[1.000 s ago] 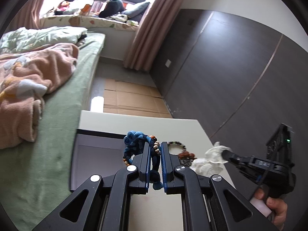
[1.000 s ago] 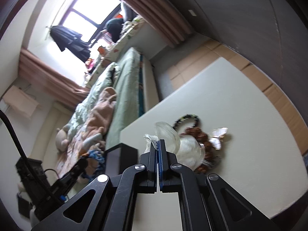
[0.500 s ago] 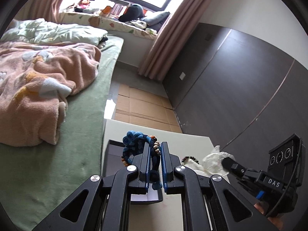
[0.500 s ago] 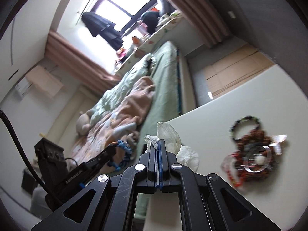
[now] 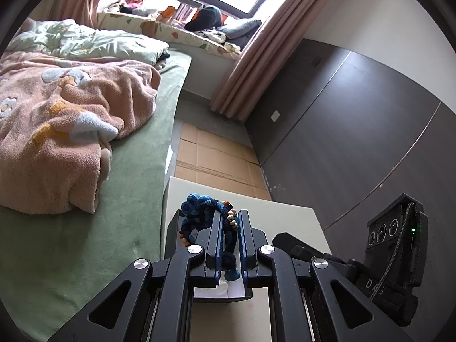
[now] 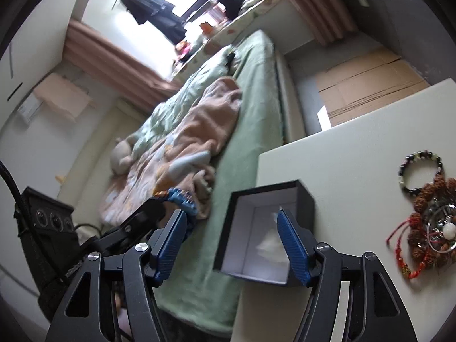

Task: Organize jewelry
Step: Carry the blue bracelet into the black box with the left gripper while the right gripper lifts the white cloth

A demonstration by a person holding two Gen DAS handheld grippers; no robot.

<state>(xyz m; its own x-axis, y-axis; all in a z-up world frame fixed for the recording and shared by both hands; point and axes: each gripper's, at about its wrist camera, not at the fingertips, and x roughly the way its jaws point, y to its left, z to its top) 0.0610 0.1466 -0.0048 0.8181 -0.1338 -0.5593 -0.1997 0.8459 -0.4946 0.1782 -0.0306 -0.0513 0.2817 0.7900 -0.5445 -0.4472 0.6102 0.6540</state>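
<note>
My left gripper [image 5: 230, 213] is shut on a blue braided bracelet [image 5: 199, 205] strung with wooden beads and holds it above a black box [image 5: 172, 228]. In the right wrist view that box [image 6: 302, 191] shows its white inside, where a white gauzy pouch [image 6: 269, 243] appears blurred. My right gripper [image 6: 230, 215] hangs over the box with its jaws opening wide; the pads touch nothing and the pouch is below them. The left gripper [image 6: 159, 202] and the blue bracelet [image 6: 179, 195] also show at the left of the right wrist view.
The box stands at the white table's [image 6: 356, 142] corner beside a green bed [image 6: 250, 114]. On the table's right lie a dark bead bracelet [image 6: 421, 171], brown seed beads [image 6: 436, 196] and a red cord [image 6: 404, 259]. A pink blanket [image 5: 57, 131] covers the bed.
My right gripper swung left from the jewelry pile to over the box and opened, letting go of the white pouch, which now sits in the box. My left gripper shifted over the box, still gripping.
</note>
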